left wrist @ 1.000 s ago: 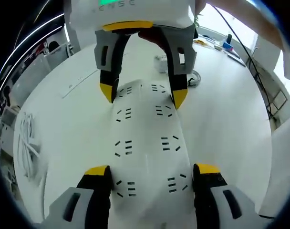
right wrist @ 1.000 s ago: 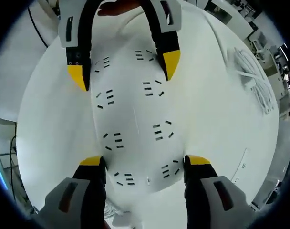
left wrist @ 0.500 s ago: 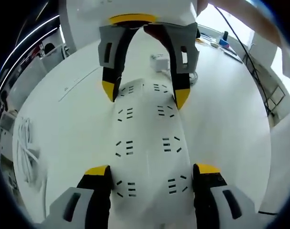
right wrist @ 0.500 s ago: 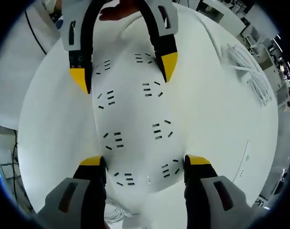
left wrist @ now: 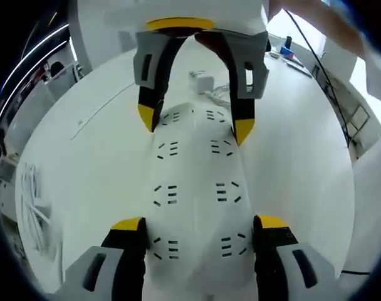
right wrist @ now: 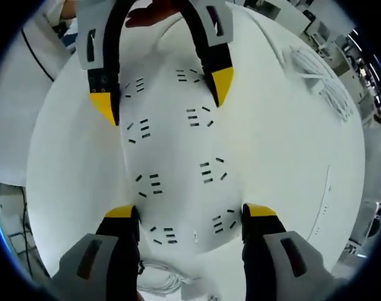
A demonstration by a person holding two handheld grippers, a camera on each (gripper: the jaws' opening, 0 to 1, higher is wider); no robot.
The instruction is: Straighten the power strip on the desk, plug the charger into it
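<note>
A bundle of white cable [left wrist: 32,194] lies on the white desk [left wrist: 96,169], off to one side. Small things [left wrist: 289,51] sit at the far edge, too tiny to name. A thin black cord [left wrist: 316,63] hangs there.

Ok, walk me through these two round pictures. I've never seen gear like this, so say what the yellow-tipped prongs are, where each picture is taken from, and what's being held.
No robot here: a person holds a two-jaw gripper in each hand, with a fisheye camera riding on each. In the left gripper view, the left gripper rises from the bottom, its yellow-tipped jaws on either side of one end of a white power strip. The right gripper straddles the far end. The right gripper view shows the same scene from the opposite end. The strip lies on a white desk. Beyond it sits a small white charger with its cable, not yet plugged in. A bundle of white cable lies to one side.
</note>
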